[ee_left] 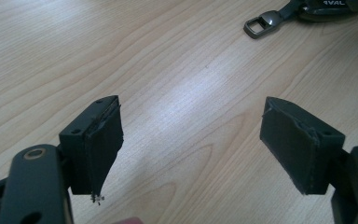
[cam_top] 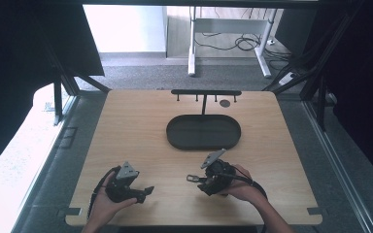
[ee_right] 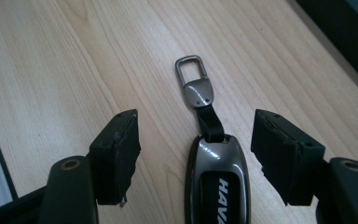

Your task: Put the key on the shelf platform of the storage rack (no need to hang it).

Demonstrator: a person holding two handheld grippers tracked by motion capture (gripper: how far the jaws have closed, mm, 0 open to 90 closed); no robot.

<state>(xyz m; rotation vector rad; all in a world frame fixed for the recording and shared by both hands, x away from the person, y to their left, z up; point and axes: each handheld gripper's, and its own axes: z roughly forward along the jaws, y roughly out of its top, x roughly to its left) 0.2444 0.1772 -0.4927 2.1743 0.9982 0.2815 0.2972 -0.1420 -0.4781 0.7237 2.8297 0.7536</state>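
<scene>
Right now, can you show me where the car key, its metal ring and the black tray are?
car key (ee_right: 216, 179), right gripper view, its shiny body.
metal ring (ee_right: 191, 69), right gripper view, its side bar.
black tray (cam_top: 174, 138), high view, its left rim.

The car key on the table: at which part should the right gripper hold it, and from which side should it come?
Probably grip the car key across its smooth body, where the right gripper already has an open jaw on each long side. The body lies flat on the table. Coming from the end opposite the metal loop looks best, since the strap is thin and loose.
</scene>
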